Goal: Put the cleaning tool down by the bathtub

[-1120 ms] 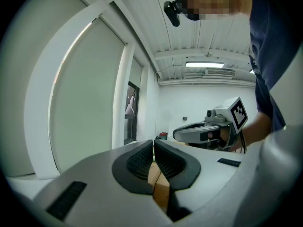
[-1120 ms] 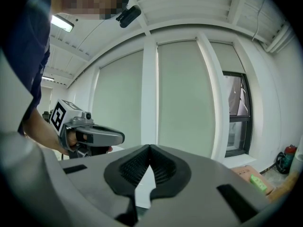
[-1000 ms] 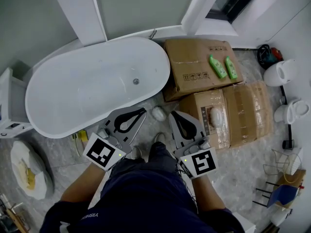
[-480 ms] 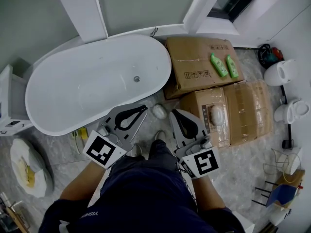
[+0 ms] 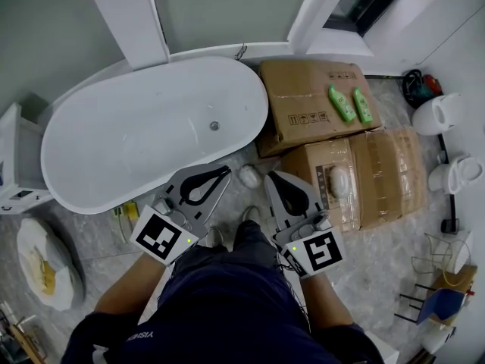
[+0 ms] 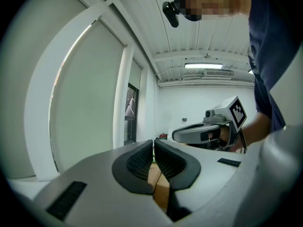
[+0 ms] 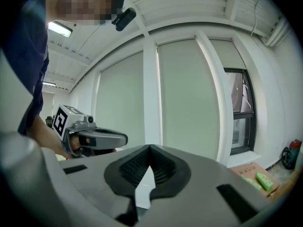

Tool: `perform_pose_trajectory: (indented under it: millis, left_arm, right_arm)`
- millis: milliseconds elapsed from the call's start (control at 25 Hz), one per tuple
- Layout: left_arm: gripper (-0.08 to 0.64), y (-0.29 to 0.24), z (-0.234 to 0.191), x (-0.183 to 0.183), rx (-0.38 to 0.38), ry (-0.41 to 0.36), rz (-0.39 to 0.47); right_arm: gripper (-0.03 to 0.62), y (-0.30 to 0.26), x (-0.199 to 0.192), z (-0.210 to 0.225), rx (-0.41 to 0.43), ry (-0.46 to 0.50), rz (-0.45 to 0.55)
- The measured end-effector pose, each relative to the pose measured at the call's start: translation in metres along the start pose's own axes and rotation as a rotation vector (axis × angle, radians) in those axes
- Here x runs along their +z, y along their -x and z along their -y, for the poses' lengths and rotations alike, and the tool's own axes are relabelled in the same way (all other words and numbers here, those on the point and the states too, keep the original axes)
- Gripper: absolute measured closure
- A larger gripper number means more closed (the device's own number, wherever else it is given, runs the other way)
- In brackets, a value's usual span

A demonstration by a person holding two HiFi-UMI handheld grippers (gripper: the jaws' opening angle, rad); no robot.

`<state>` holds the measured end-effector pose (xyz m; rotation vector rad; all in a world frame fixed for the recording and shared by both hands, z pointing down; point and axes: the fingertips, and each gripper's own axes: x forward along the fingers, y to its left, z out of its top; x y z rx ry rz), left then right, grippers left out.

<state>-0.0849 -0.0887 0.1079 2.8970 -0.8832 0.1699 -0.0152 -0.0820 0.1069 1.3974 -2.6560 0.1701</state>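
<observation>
A narrow strip of tiled floor runs between the bathtub rim and the stacked cardboard boxes. The white round cleaning tool lies there, just ahead of both claws. The left claw and right claw are held side by side, near level, both clenched and empty.

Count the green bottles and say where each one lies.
2. One green bottle lies on the cardboard box beside the bathtub; the second bottle lies right next to it, farther from the tub. Others could be hidden behind the boxes.
</observation>
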Motion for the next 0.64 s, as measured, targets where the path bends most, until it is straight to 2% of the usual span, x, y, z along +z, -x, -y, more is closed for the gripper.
perform_pose_trajectory:
  millis: [640]
  left_arm:
    - [0.523, -0.0003, 0.0011, 0.0022, 0.006, 0.004, 0.0]
  right_arm:
    - [0.589, -0.0007, 0.0091, -0.0049, 0.017, 0.01, 0.007]
